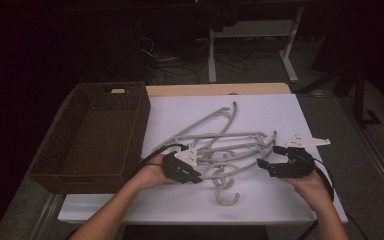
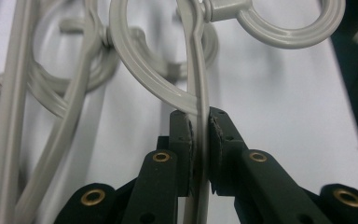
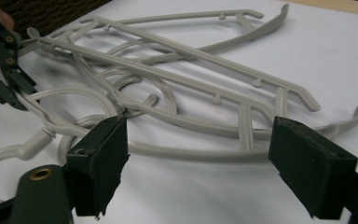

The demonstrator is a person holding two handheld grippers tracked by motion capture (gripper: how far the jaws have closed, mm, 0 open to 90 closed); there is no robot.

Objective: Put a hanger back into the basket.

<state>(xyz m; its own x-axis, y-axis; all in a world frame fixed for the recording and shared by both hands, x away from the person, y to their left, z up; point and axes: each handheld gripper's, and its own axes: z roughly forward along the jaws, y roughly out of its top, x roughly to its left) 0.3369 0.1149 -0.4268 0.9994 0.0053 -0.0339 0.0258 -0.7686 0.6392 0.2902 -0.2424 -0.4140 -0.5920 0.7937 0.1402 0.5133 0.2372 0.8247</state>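
We saw a tangle of grey plastic hangers (image 1: 220, 145) lying mid-bench on the white bench (image 1: 260, 107), right of a brown wicker basket (image 1: 94, 135). The left gripper (image 1: 196, 176) had its fingers (image 2: 182, 140) clamped on one thin hanger bar. The right gripper (image 1: 267, 159) sat at the pile's right edge — fingers (image 3: 103, 161) wide, gripping nothing.

no readable text, labels or signs

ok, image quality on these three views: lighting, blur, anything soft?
High view: dim, dark surround, white table lit, hangers soft. Left gripper view: hanger bar sharp at the pads, rings behind blurred. Right gripper view: near pads soft, hangers fairly crisp; no glare.
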